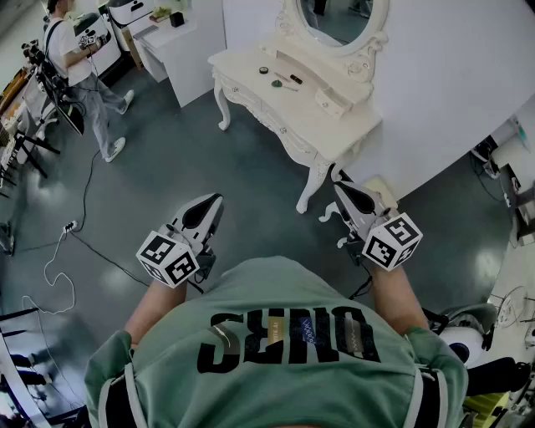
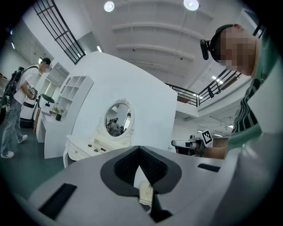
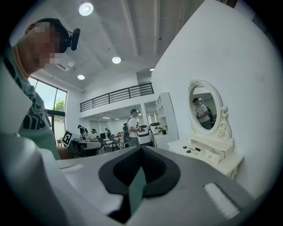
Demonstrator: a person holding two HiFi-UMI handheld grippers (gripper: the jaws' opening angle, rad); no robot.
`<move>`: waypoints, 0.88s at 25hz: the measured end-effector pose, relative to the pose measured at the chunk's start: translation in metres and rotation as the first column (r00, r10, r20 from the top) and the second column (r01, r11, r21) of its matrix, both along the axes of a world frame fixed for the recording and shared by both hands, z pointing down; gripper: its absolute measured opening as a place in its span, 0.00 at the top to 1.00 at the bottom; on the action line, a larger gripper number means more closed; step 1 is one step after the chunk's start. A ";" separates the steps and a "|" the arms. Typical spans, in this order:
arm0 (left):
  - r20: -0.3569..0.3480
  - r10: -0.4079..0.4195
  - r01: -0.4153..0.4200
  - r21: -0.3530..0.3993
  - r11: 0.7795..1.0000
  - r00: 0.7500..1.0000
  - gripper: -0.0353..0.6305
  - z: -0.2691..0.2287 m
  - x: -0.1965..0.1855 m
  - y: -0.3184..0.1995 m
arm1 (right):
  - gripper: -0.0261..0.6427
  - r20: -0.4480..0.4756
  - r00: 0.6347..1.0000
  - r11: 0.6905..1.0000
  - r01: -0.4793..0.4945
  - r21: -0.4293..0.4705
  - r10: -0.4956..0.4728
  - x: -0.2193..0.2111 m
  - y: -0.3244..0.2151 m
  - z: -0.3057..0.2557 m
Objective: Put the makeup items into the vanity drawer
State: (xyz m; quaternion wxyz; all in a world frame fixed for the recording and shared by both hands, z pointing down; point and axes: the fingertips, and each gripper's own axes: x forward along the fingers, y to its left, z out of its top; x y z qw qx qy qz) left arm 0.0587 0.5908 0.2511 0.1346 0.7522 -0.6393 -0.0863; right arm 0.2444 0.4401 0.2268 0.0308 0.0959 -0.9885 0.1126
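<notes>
Toward the upper middle of the head view, the makeup items (image 1: 278, 81) lie on top of the vanity (image 1: 338, 125). None is in the small drawer (image 1: 328, 102), which looks pulled out. The left gripper (image 1: 215, 201) and right gripper (image 1: 338, 186) hang low in the frame, well apart from the vanity, jaws pressed together on nothing. I judge the task barely begun: the approach and every pick and placement remain.

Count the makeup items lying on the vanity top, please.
4, all close together on the vanity top before the mirror: a dark round pot, a green round item, a black tube, a thin stick. Others may be hidden.
</notes>
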 end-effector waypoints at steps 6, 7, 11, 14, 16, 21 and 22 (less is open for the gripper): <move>0.007 0.004 -0.004 0.004 1.000 1.000 0.95 -0.007 0.000 -0.011 | 0.95 0.004 1.000 1.000 0.007 0.011 -0.007 -0.003 -0.008 -0.006; 0.008 0.004 -0.004 0.005 1.000 1.000 0.95 -0.007 0.001 -0.012 | 0.95 0.004 1.000 1.000 0.007 0.012 -0.007 -0.002 -0.008 -0.006; 0.012 0.003 -0.003 0.011 1.000 1.000 0.95 -0.007 0.003 -0.017 | 0.95 0.000 1.000 1.000 0.009 0.014 -0.009 0.000 -0.013 -0.004; 0.012 0.002 -0.002 0.008 1.000 1.000 0.95 -0.006 0.003 -0.022 | 0.95 0.006 1.000 1.000 0.006 0.004 -0.007 0.000 -0.018 -0.003; 0.013 0.001 -0.001 0.003 1.000 1.000 0.95 -0.006 0.003 -0.025 | 0.95 0.017 1.000 1.000 -0.003 -0.012 0.003 0.002 -0.023 -0.003; 0.025 -0.010 0.010 0.008 1.000 1.000 0.95 -0.010 0.012 -0.038 | 0.95 0.038 0.999 1.000 -0.008 -0.025 0.009 0.013 -0.037 -0.006; 0.026 -0.012 0.012 0.011 1.000 1.000 0.95 -0.010 0.016 -0.041 | 0.95 0.039 0.999 1.000 -0.004 -0.023 0.005 0.016 -0.039 -0.006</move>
